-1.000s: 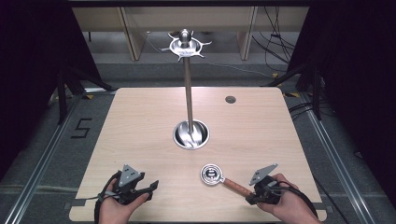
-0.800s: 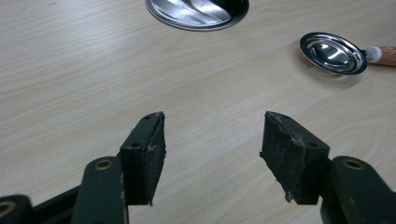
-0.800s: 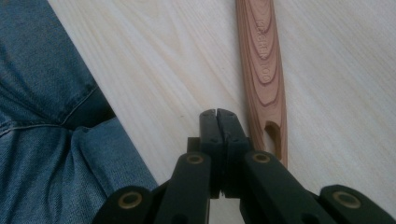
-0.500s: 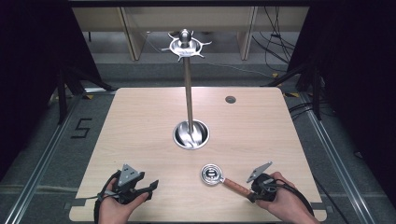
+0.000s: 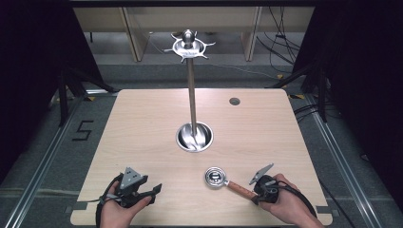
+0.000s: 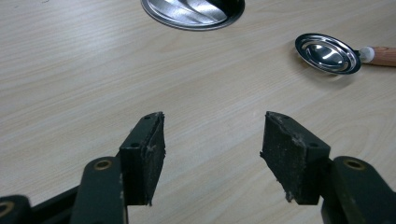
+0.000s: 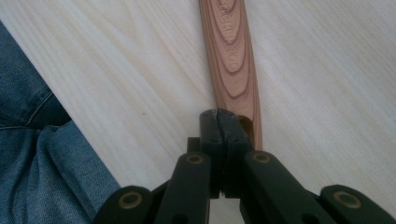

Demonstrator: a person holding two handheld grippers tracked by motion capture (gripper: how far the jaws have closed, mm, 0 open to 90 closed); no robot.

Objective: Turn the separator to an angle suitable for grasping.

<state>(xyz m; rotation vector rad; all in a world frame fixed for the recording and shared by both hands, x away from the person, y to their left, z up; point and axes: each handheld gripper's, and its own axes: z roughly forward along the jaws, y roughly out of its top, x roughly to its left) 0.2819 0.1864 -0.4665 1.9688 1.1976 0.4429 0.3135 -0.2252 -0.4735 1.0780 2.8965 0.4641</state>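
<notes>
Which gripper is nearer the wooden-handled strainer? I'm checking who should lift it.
Right. The right gripper, jaws shut, is at the end of the wooden-handled strainer; the left gripper rests open, well apart.

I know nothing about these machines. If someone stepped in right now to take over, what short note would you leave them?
Left gripper: open, holding nothing, low over the table's near left corner.
Right gripper: jaws shut together, tips at the near end of the ladle's wooden handle. Whether they pinch the handle cannot be told.
Ladle: lying flat near the front edge, its steel bowl facing up, pointing toward the stand.
Stand: upright at the table's middle, with hooks on top and nothing hanging there.
Done: right gripper brought to the handle.
Left: probably lift the ladle and hang it on a hook.
</notes>
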